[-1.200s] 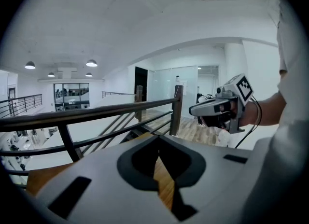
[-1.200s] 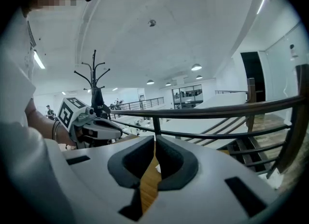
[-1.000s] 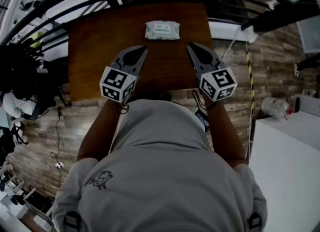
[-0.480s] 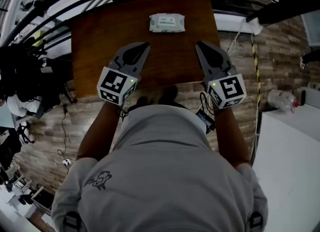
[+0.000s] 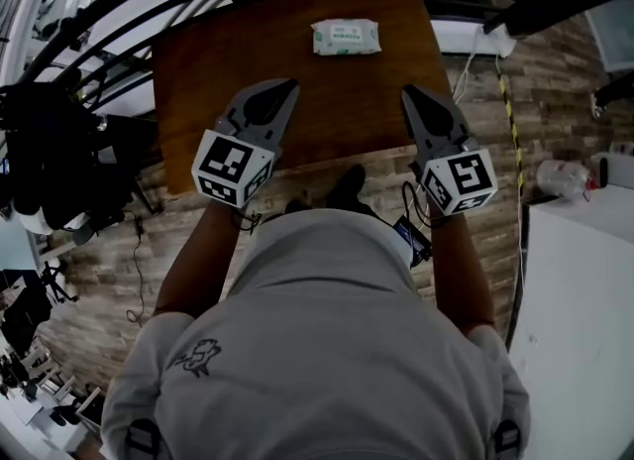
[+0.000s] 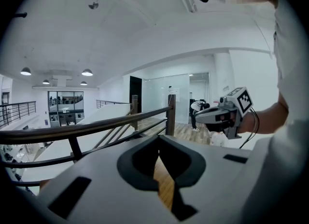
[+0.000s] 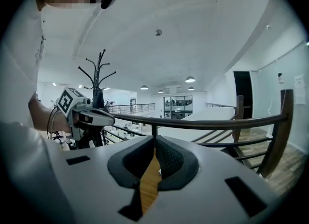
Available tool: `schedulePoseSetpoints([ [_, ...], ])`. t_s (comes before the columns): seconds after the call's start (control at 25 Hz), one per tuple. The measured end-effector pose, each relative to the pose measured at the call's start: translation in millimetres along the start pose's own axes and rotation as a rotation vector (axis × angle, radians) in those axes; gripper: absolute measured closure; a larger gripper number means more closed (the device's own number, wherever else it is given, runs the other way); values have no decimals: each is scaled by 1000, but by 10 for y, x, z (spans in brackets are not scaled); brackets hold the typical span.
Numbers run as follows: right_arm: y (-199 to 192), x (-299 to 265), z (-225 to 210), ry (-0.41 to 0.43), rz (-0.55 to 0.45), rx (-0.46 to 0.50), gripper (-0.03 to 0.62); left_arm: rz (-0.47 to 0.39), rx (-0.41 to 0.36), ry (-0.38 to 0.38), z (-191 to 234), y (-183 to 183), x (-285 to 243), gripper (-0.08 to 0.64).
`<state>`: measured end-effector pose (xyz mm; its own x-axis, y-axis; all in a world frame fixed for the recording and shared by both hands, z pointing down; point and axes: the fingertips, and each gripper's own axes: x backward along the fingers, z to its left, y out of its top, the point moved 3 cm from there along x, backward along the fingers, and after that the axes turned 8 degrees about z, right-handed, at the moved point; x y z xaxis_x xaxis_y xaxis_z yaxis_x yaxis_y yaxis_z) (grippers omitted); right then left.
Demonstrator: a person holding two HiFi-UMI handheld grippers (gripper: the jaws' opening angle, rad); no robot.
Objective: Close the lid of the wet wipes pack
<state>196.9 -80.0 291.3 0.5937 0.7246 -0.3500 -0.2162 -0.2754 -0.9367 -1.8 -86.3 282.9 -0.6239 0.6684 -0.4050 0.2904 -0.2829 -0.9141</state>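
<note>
While both are closed, left gripper [image 5: 284, 86] and right gripper [image 5: 409, 92] straddle table's [image 5: 342, 91] near edge.

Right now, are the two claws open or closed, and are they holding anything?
Left gripper: closed, holding nothing.
Right gripper: closed, holding nothing.

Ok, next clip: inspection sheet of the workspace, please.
Surface: wooden table, bare wood around the pack.
Job's things: wipes pack flat near the far edge; lid state too small to tell.
Clutter: nothing seen.
Grippers: left gripper and right gripper both shut, empty, over the table's near half, apart from the pack.
Cables: wire looping from the right gripper; white cord right of the table.
Surroundings: railing beyond the table, plank floor, white counter at right.
</note>
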Motion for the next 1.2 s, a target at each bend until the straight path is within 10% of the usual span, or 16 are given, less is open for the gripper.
schedulePoseSetpoints([
  [0.76,-188,673,1704,-84,-23,-46,552,-46,-64,-151,-449,-579,1586,546],
  [1.2,-217,954,1998,-66,27,0,552,-40,-46,-144,-574,-653,1943,546],
])
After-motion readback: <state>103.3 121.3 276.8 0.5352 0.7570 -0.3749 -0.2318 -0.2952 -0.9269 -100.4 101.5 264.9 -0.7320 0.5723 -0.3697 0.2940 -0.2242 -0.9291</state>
